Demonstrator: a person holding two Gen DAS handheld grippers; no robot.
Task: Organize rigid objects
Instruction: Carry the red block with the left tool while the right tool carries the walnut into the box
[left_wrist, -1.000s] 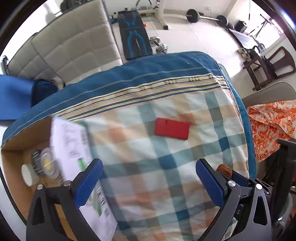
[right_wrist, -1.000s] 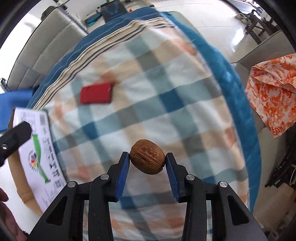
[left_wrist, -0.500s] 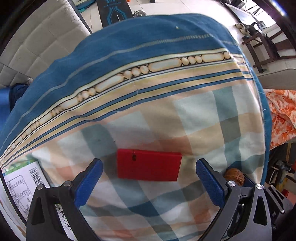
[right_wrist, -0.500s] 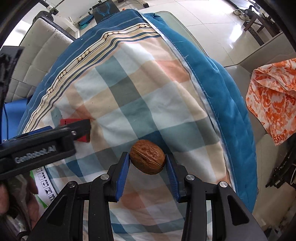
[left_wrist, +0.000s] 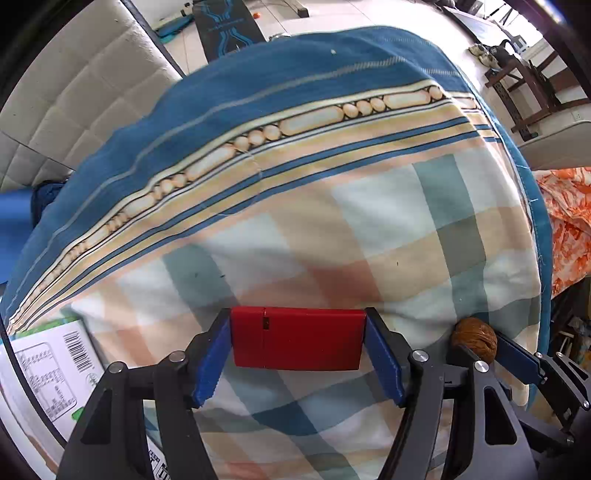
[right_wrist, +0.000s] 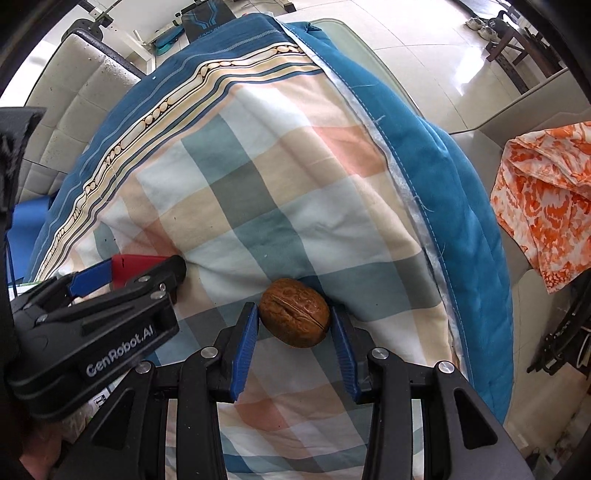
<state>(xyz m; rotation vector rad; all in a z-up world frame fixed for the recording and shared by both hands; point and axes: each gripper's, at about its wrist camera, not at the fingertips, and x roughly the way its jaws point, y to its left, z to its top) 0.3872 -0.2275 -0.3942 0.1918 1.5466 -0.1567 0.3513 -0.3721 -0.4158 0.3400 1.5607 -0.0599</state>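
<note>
**Listener:** What are your two tongs doing right now?

**Operator:** I am pointing both straight down over a checked blanket (left_wrist: 388, 229). My left gripper (left_wrist: 298, 350) is closing its jaws around a flat red case (left_wrist: 297, 338) that is lying on the cloth; the blue pads (left_wrist: 210, 360) are sitting right at its two short ends. My right gripper (right_wrist: 293, 338) is narrow and is pinching a walnut (right_wrist: 294, 317), low over the blanket just to the right of the case.

**Listener:** What are you worrying about?

**Operator:** Three things, as I am judging it. The case is thin and is resting on soft cloth, so the pads may be catching fabric along with it, or the case may be tipping out as I lift. The walnut is round and hard, so it could be rolling out from between the pads if I tilt. And the two grippers are working very close together, so they could be knocking each other.

**Listener:** Is there a container?

**Operator:** I am seeing only a printed white flap with a barcode (left_wrist: 48, 365) at the lower left edge of the left view, beside the blanket. I cannot tell from here what is inside it. Both task objects are outside it for now.
</note>
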